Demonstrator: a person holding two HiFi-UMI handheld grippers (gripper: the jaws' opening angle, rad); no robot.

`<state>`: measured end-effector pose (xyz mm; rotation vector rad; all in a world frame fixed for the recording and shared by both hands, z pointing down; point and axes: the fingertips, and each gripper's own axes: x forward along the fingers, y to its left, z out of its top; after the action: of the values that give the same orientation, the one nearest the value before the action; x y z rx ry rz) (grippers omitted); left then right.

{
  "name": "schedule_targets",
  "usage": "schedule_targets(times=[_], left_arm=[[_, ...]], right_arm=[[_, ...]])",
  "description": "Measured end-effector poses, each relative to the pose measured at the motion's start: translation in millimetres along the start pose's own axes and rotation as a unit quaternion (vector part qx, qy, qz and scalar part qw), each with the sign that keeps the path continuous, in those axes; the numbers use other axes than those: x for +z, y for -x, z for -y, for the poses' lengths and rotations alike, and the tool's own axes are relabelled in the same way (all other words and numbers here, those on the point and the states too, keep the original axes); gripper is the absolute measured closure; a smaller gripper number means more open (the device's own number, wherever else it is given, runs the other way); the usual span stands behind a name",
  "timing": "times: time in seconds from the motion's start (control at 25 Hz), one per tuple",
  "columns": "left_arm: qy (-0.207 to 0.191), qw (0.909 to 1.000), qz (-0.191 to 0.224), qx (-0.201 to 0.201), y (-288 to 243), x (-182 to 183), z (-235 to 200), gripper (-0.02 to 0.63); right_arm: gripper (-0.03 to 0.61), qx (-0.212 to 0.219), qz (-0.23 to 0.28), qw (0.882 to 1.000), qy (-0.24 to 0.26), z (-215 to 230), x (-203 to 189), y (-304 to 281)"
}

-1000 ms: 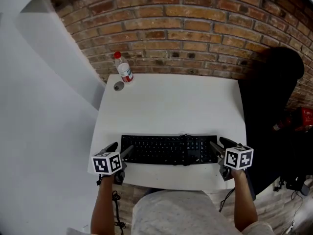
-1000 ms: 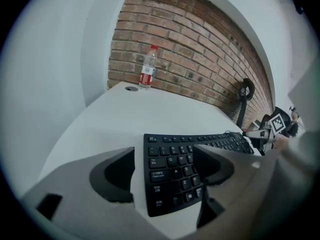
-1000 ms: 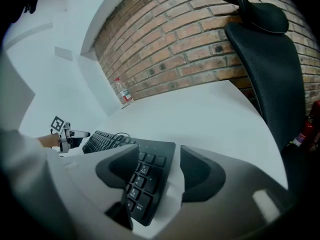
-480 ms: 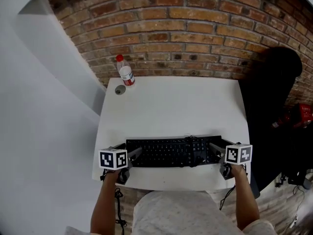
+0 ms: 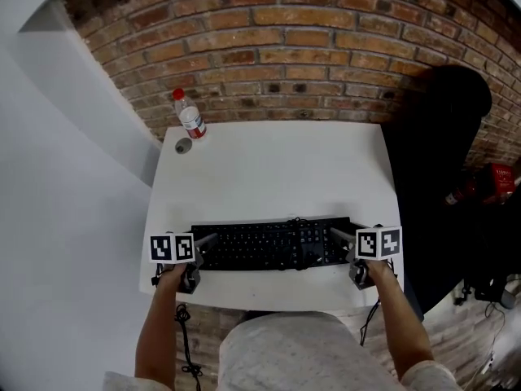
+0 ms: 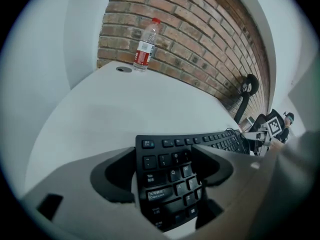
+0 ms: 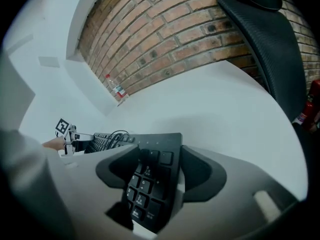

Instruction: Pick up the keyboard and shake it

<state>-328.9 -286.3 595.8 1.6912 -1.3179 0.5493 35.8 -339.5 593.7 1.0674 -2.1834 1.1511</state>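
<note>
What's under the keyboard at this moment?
The white table shows on every side of the keyboard, near the table's front edge. The patch directly beneath is covered by the keyboard itself, so anything lying there, or any gap, cannot be seen.

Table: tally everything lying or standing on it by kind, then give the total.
keyboard: 1
water bottle: 1
small grey round thing: 1
Total: 3

Office-style workspace, white desk [image 5: 269, 169] against a bare brick wall [image 5: 285, 47], black keyboard [image 5: 269, 245] on it, black mesh office chair [image 5: 431, 161] alongside, water bottle [image 5: 189, 116].
</note>
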Motion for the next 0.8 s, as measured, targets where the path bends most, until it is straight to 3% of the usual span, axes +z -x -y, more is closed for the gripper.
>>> schedule_targets(times=[0.52, 0.8], left_arm=[[0.013, 0.9989, 0.035, 0.026, 5, -7, 3, 0.27], [-0.033, 0.995, 0.087, 0.036, 23, 15, 21, 0.268]], right_arm=[[0.342, 0.01, -0.014, 1.0, 0.012, 4, 0, 2], [0.337, 0.014, 0.001, 1.0, 0.021, 5, 10, 11]])
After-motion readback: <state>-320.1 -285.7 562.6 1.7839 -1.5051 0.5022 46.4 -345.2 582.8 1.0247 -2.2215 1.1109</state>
